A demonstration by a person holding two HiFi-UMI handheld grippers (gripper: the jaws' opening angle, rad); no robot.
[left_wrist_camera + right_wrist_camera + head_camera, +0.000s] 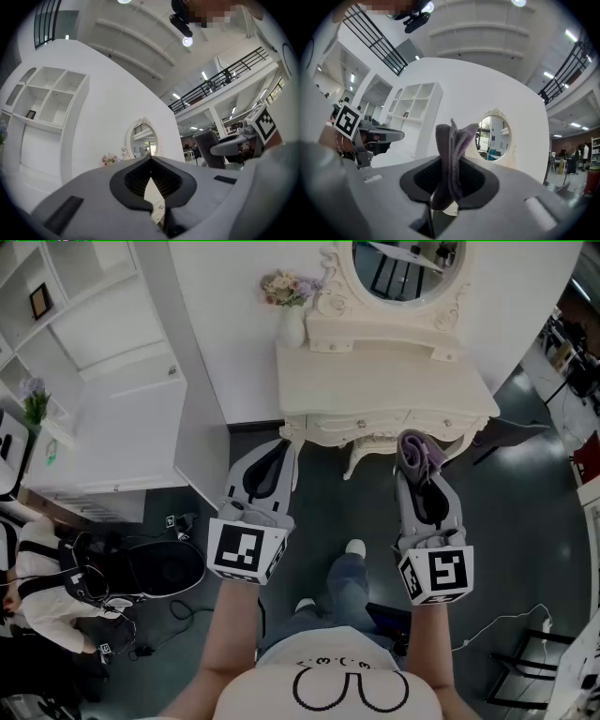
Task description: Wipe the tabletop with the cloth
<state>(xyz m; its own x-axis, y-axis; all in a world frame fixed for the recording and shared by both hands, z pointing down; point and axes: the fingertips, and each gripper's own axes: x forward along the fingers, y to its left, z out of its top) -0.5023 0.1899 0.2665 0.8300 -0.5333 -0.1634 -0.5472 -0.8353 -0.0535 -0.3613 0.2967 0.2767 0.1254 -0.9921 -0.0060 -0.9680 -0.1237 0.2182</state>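
Bunched purple-grey cloth [451, 154], upright, clamped, off tabletop [384, 381]

Left gripper [281, 446]: grey shell, black inner pads.
Right gripper [419, 468]: same grey and black.
Marker cubes [247, 551]: white, black square codes.
Shirt [281, 688]: white, black looped print.
Trousers [343, 583]: blue jeans.
Shoes [355, 547]: white.

Mirror [408, 273] cut off by top edge, cloth [451, 159] bottom hidden between fingers [485, 183]
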